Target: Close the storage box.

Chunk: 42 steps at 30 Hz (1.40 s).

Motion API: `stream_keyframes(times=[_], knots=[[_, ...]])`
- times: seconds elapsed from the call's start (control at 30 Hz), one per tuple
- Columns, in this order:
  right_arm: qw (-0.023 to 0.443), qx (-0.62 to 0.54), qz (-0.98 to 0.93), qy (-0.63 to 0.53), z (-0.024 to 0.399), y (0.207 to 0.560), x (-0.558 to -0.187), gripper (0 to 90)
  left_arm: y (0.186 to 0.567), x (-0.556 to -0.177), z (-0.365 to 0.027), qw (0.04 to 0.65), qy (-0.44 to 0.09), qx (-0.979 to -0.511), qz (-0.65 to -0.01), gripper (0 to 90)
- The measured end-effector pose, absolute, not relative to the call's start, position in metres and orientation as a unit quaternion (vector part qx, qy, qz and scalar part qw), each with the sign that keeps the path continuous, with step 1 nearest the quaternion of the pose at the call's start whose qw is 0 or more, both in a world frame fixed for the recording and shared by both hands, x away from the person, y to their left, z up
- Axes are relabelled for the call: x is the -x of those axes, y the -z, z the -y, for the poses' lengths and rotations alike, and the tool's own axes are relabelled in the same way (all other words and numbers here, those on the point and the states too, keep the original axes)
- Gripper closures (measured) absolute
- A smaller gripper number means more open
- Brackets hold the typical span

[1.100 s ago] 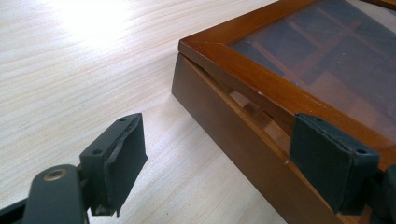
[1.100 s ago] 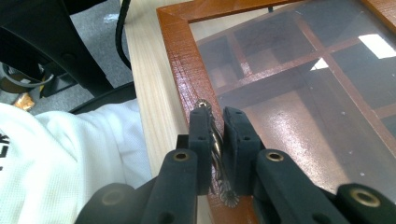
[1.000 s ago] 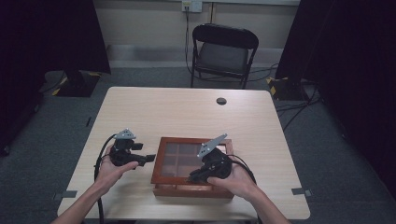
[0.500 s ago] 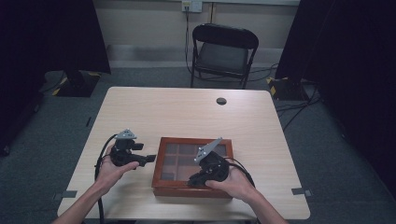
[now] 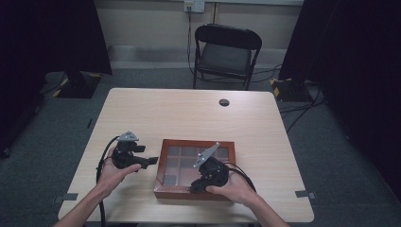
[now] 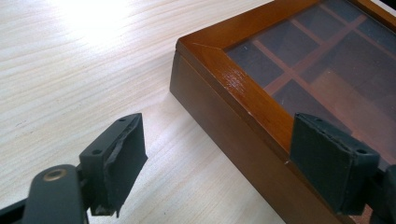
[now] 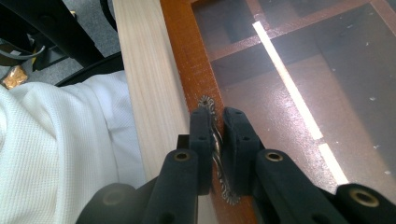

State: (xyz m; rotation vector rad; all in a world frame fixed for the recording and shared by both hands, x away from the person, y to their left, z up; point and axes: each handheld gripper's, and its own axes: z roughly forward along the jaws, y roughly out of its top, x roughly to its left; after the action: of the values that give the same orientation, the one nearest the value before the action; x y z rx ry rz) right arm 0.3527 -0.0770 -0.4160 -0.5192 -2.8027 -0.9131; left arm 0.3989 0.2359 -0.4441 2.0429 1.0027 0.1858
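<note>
left gripper point(image 5: 150, 161): jaws apart, level | right gripper point(image 5: 195, 187): jaws clamped, pointing down

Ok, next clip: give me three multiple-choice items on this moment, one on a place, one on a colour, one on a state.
1. Where is the wooden box?
A. at the table's far edge by the chair
B. at the table's near edge, between the two hands
C. on the floor

2. What colour is the frame of the box's lid?
A. reddish brown
B. white
C. blue

3. How do the jaws of the right gripper stand?
A. wide open above the glass
B. shut on the metal clasp
C. shut on a cable

Key: 1 B, the high view shows it near the person, with the left gripper beside its left side. 2 A, both gripper views show glossy red-brown wood. 3 B, the right gripper view shows the pads pressed on the ornate clasp at the box's front edge.
</note>
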Motion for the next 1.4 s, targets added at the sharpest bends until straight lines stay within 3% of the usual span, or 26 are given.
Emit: stream_keyframes(times=[0.23,0.33,0.5,0.83,0.97,1.4], knots=[[0.071,0.174,0.932,0.310,0.078,0.417,-0.352,81.1,0.444,-0.399,-0.235,0.416,-0.074,-0.813,-0.401,18.0],[0.075,0.180,0.929,0.314,0.079,0.417,-0.353,71.6,0.444,-0.399,-0.235,0.415,-0.074,-0.814,-0.400,18.0],[0.066,0.204,0.912,0.349,0.091,0.408,-0.359,63.6,0.445,-0.401,-0.236,0.410,-0.073,-0.815,-0.403,18.1],[-0.031,0.324,0.862,0.389,0.128,0.393,-0.377,23.9,0.445,-0.401,-0.237,0.413,-0.076,-0.812,-0.405,19.3],[-0.076,0.366,0.832,0.411,0.152,0.385,-0.381,16.6,0.445,-0.402,-0.242,0.409,-0.072,-0.806,-0.421,19.6],[-0.122,0.483,0.768,0.403,0.231,0.407,-0.383,14.8,0.438,-0.400,-0.244,0.391,-0.084,-0.811,-0.428,20.4]])
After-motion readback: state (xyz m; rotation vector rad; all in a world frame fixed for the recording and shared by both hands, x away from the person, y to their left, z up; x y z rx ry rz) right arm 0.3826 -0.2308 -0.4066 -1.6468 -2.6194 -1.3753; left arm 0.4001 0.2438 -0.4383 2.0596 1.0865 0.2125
